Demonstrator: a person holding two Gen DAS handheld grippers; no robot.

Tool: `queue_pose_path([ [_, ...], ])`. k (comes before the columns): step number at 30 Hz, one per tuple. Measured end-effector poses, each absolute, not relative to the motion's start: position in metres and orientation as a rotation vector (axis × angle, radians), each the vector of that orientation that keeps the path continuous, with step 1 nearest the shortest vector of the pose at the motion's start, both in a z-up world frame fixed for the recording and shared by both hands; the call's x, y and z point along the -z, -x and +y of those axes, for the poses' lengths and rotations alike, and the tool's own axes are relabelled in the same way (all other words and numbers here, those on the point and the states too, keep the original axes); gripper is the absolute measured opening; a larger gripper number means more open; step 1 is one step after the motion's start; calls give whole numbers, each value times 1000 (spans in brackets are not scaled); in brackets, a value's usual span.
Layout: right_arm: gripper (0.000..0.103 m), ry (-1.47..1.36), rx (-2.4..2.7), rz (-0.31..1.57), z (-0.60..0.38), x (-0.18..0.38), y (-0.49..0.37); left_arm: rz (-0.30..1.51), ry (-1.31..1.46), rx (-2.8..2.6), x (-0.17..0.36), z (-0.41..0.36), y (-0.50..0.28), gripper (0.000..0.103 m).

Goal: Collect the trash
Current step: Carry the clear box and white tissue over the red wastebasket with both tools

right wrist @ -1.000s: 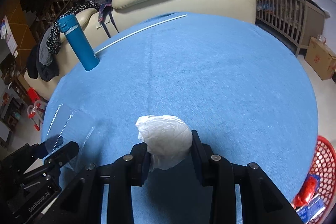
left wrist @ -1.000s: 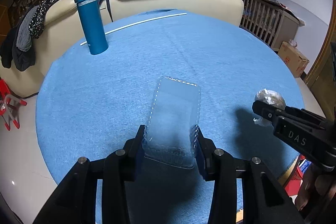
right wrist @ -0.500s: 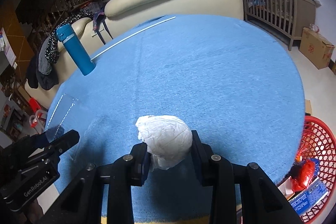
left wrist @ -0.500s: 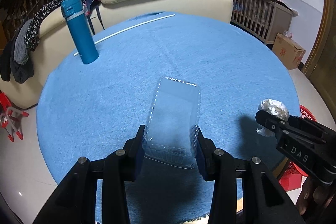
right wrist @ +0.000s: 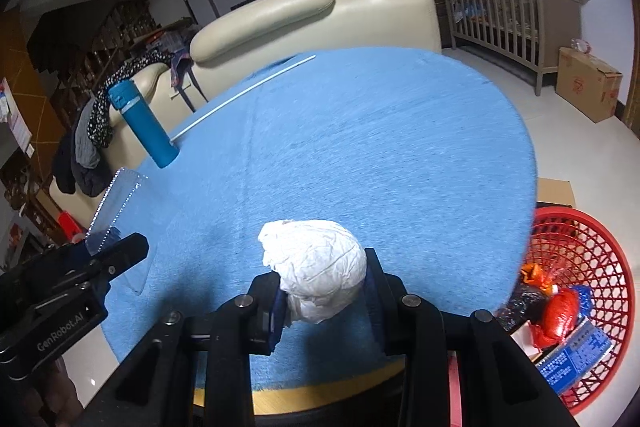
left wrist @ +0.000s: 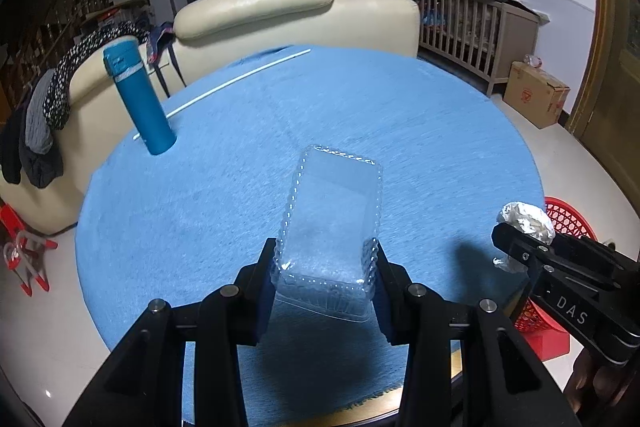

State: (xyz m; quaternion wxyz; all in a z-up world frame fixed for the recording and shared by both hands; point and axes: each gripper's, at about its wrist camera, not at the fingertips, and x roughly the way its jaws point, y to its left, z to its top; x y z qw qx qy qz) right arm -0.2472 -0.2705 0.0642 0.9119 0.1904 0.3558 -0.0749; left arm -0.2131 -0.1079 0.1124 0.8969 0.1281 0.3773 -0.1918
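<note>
Trash in both grippers: the left gripper (left wrist: 325, 269) clamps its jaws on a clear plastic container (left wrist: 332, 223), lifted above the blue round table (left wrist: 400, 131). Right gripper (right wrist: 322, 297) squeezes a crumpled white wad (right wrist: 316, 267), also off the table. Further out, a red basket (right wrist: 600, 247) with rubbish sits on the floor by the table's right edge; a blue bottle (left wrist: 138, 99) stands far left.
</note>
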Motion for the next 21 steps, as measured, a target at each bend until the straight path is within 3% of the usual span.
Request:
queue_pose_path([
  [21,36,-501,299,699,-336,-49,299,794,-377,516,-100,-184,230,44],
])
